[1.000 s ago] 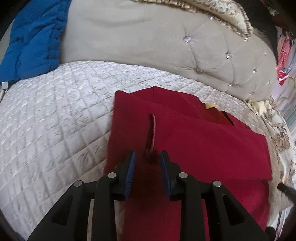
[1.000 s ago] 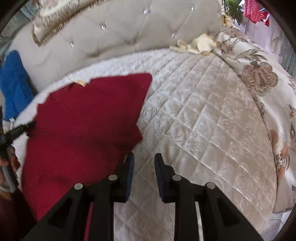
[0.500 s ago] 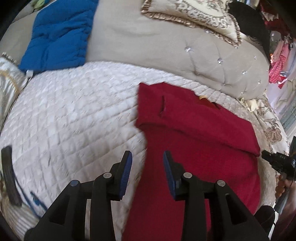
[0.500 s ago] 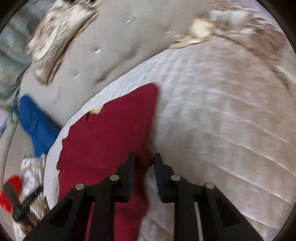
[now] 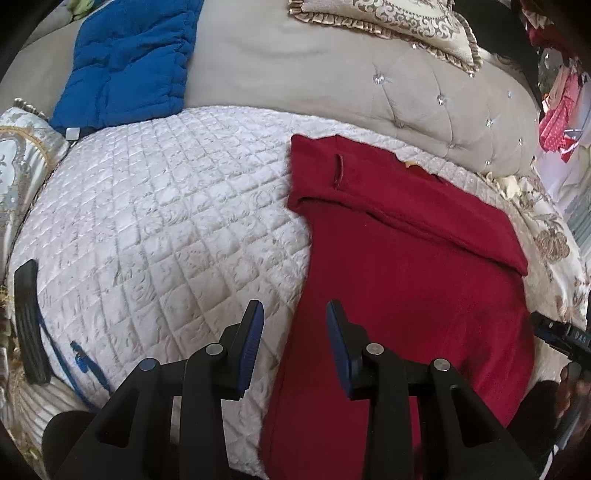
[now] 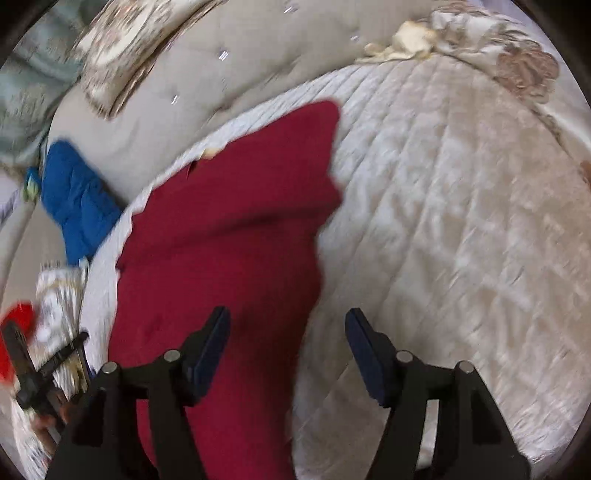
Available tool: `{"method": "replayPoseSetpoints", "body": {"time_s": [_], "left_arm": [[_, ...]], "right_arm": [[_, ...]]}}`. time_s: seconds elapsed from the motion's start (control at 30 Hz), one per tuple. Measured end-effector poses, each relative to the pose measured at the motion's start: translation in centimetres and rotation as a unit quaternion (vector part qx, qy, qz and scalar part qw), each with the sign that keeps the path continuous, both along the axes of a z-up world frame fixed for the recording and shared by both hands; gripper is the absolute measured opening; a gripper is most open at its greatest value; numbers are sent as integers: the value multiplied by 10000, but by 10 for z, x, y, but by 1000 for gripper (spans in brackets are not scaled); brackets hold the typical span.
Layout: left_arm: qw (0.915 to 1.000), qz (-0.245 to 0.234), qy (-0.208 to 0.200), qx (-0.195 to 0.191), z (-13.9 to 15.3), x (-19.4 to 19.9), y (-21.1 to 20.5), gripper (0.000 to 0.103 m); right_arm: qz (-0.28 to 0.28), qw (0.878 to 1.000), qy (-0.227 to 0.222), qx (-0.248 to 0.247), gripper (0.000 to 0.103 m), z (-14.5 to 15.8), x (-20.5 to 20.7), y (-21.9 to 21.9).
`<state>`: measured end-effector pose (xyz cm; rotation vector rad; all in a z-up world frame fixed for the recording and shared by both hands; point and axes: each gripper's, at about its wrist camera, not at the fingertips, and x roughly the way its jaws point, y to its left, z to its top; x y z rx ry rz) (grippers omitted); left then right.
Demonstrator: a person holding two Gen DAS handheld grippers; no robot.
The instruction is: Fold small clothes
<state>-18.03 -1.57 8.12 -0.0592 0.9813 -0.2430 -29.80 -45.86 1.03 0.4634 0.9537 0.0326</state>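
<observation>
Red garment [image 5: 413, 266] looks like soft matt fleece. The quilted bedspread [image 5: 166, 221] left of the jaws is shiny satin; headboard [image 5: 314, 81] beyond is matt tufted fabric.

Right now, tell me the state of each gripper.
Left gripper: open, holding nothing, over the red garment's edge.
Right gripper: open, holding nothing.

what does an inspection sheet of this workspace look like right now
surface: white quilted bedspread, tufted beige headboard behind
job's things: red garment lying flat, its far part folded over
clutter: blue jacket on the headboard, black strap at the bed's edge
grippers: left gripper open over the garment's left edge; right gripper open over its right edge
cables: thin blue cord
surroundings: patterned pillow, hanging clothes
</observation>
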Motion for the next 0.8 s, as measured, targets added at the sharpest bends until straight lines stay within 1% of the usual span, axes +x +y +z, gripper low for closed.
{"method": "replayPoseSetpoints", "body": {"time_s": [0.03, 0.07, 0.1, 0.13, 0.17, 0.27, 0.43, 0.53, 0.6, 0.63, 0.67, 0.7, 0.8], "left_arm": [[10000, -15, 51, 0, -2, 0, 0, 14], [10000, -29, 88, -1, -4, 0, 0, 14], [9999, -42, 108, 5, -5, -1, -1, 14], [9999, -56, 112, 24, -6, -2, -1, 14], [9999, -72, 112, 37, -7, -3, -2, 14], [9999, -92, 115, 50, -8, -6, -2, 14], [9997, -120, 173, 105, -11, -9, -3, 14], [9996, -129, 210, 145, -12, -11, -1, 14], [9995, -146, 257, 141, -14, -12, 0, 14], [9993, -164, 299, 132, -15, -13, 1, 14], [9992, -190, 343, 118, -16, -15, 1, 14], [9989, -230, 386, 106, -17, -16, 1, 14], [9978, -383, 516, 144, -22, -24, 2, 17]], "right_arm": [[35, 9997, -63, -224, 66, -1, -5, 6], [112, 9983, -110, -558, 46, 1, -9, 13], [254, 9968, -88, -753, 25, 2, -10, 19], [393, 9959, -100, -804, 8, 4, -14, 22], [368, 9958, -161, -824, 7, 8, -17, 21], [300, 9958, -219, -834, 7, 14, -24, 14], [211, 9969, -187, -730, 7, 13, -29, 10], [92, 9983, -180, -548, 8, 16, -34, 10], [194, 9996, -119, -193, 22, 16, -42, 10], [247, 9996, -71, -106, 40, 16, -44, 11], [329, 9994, 17, -39, 55, 15, -48, 14], [422, 9991, 83, -21, 58, 14, -52, 17], [734, 9969, 183, -206, 58, 14, -64, 32]]}}
